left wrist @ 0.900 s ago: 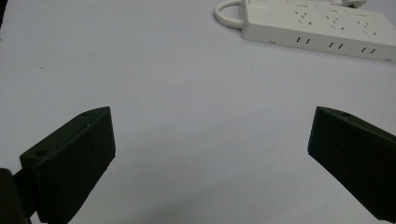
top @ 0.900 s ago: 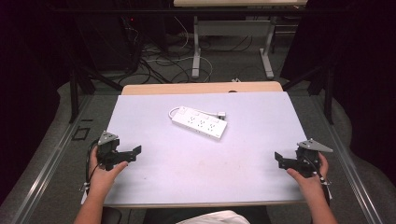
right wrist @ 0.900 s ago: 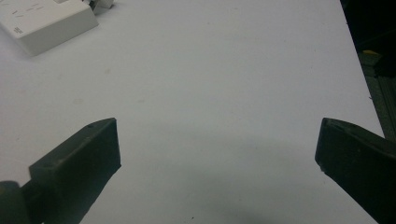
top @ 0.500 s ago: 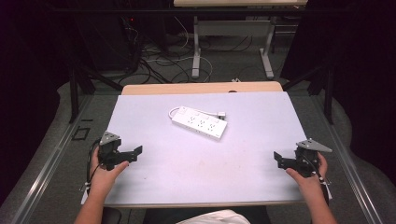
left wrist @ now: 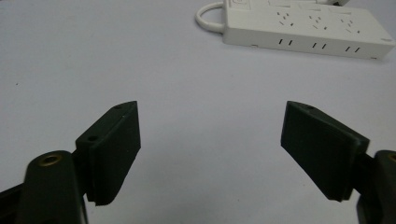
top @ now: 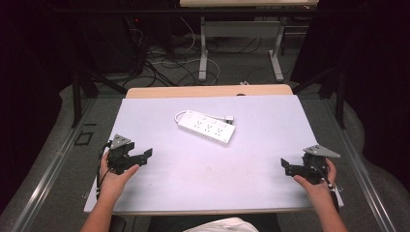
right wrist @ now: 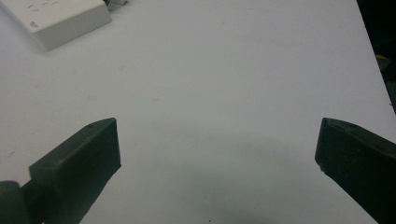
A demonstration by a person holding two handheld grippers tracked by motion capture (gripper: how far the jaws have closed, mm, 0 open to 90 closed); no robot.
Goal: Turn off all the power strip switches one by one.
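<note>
We look down on a dark room with a grey floor, where a second desk on white metal legs stands beyond ours amid a tangle of cables. Our counter carries a smooth, pale matte sheet, faintly speckled, with a strip of light wood showing along its far edge. Near the middle, slightly toward the far side, lies the white plastic power strip, a flat rectangular block set at an angle, its short cord looped at one end; nothing lies between it and either hand. We hold the left gripper near the front left corner, its black jaws spread wide and empty, pointing toward the strip. The right gripper sits near the front right edge, jaws likewise wide apart, well away from the strip.
</note>
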